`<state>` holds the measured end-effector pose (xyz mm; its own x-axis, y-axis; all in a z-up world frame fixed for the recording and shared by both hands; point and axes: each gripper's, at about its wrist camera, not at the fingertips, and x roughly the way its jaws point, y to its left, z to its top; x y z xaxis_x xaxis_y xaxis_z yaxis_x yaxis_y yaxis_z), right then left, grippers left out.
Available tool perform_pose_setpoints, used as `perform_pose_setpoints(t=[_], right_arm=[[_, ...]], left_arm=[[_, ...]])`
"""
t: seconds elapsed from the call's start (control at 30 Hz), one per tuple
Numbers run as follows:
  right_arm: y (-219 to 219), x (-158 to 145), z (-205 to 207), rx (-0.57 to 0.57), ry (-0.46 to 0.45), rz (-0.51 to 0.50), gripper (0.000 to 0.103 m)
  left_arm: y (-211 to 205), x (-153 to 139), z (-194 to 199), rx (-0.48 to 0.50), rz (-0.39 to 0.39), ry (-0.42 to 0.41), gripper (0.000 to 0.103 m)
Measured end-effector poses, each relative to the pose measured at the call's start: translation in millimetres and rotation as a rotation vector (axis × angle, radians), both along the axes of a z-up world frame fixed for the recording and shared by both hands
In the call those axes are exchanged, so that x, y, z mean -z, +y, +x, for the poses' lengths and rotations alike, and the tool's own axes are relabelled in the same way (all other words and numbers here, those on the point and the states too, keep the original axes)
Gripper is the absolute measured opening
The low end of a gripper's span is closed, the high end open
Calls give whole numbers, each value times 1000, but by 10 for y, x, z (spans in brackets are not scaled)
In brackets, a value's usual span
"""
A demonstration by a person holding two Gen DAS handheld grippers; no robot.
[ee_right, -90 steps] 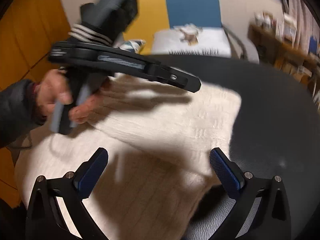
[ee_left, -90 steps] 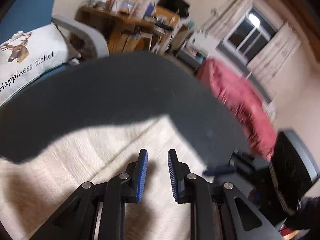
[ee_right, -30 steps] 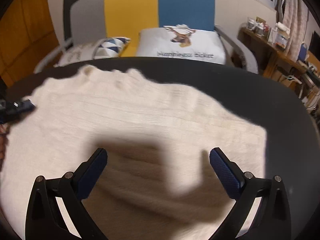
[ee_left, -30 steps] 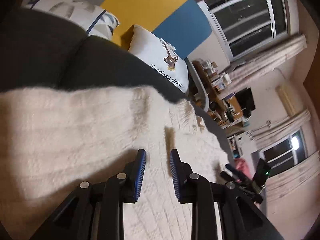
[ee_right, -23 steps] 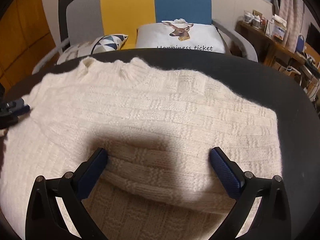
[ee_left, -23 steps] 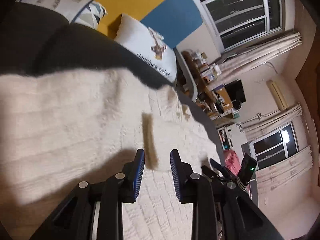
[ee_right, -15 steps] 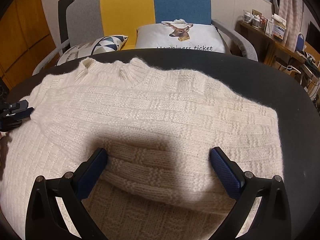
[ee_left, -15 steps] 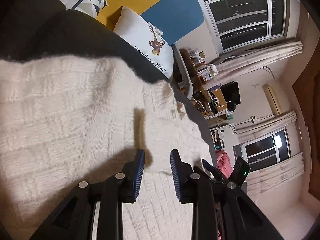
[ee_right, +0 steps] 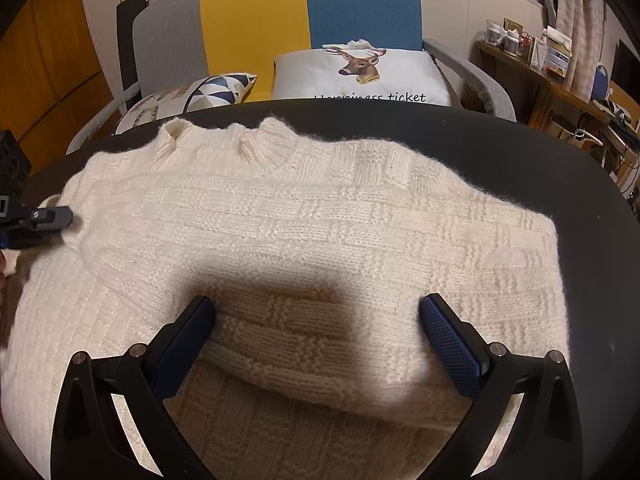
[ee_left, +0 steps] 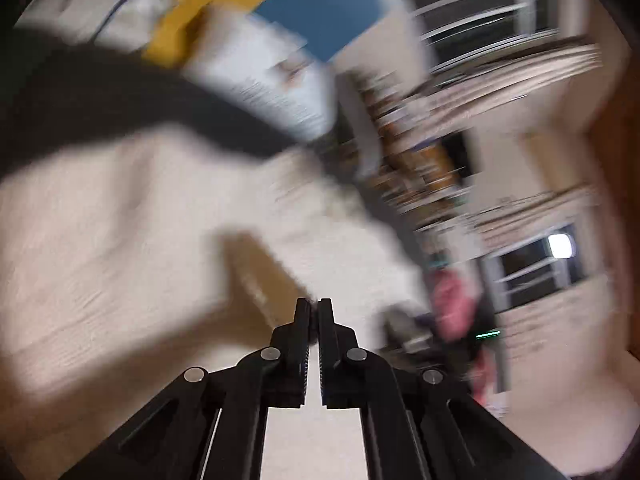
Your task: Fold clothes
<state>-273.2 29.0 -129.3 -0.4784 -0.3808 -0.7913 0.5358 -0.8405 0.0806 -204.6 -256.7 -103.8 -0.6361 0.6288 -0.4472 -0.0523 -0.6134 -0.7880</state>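
A cream knit sweater [ee_right: 320,216] lies spread on the round black table [ee_right: 560,168], collar toward the far edge, with one sleeve folded across its body. My right gripper [ee_right: 316,320] hovers open over the sweater's near part, its blue pads [ee_right: 448,336] wide apart and nothing between them. My left gripper [ee_right: 60,216] shows at the left edge of the right wrist view, at the sweater's shoulder. In the blurred left wrist view the left gripper [ee_left: 314,302] is shut, and an edge of the sweater [ee_left: 120,220] runs right up to its tips.
Behind the table stands an armchair [ee_right: 304,16] with a grey, yellow and blue back, holding a deer-print cushion [ee_right: 360,72] and a triangle-patterned cushion [ee_right: 192,96]. A cluttered wooden desk [ee_right: 532,64] is at the far right. Bare black tabletop [ee_right: 592,280] lies right of the sweater.
The left gripper's jaws have closed from a narrow gap to shut at the sweater's edge, and its view has swung and blurred. The right gripper has stayed open over the sweater.
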Motion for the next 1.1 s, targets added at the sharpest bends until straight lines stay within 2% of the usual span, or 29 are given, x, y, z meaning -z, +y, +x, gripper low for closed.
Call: perform_pose_setpoints(t=[0.03, 0.1, 0.23, 0.3, 0.43, 0.47, 0.57, 0.63, 0.7, 0.73, 0.83, 0.93, 0.97, 1.0, 1.1], right_arm=[[2, 2, -1, 0, -1, -1, 103], [5, 6, -3, -1, -3, -3, 103], [-2, 4, 1, 0, -2, -4, 103], [0, 6, -1, -1, -2, -4, 103], [6, 5, -4, -1, -3, -4, 103], [5, 2, -1, -1, -2, -2, 103], [38, -12, -4, 4, -2, -22, 103], [78, -23, -12, 9, -6, -47, 103], [112, -31, -26, 13, -12, -69, 103], [115, -28, -35, 14, -18, -72, 103], [46, -17, -23, 14, -9, -29, 103], [-5, -7, -9, 14, 0, 2, 103], [-3, -4, -11, 15, -1, 2, 103], [0, -1, -13, 15, -2, 1, 103], [2, 2, -13, 15, -1, 2, 103]], left_arm=[[1, -78, 5, -8, -24, 16, 3], [6, -28, -24, -11, -74, -31, 3], [70, 349, -17, -13, -221, -191, 3], [18, 433, 86, -41, -198, -184, 2], [-7, 345, 148, -80, -186, -161, 2], [-12, 283, 147, -77, -163, -139, 2], [-50, -114, 210, -69, -87, 0, 2], [-52, -331, 261, -79, -112, 63, 1], [-84, -265, 229, -86, -160, 26, 0], [-98, -123, 186, -96, -201, -33, 0], [-126, 400, 133, -92, -258, -207, 0], [-225, 335, 225, -113, -175, -157, 1], [-260, 301, 257, -120, -144, -136, 10], [-290, 256, 241, -119, -129, -126, 14], [-340, 185, 118, -106, -118, -125, 20]])
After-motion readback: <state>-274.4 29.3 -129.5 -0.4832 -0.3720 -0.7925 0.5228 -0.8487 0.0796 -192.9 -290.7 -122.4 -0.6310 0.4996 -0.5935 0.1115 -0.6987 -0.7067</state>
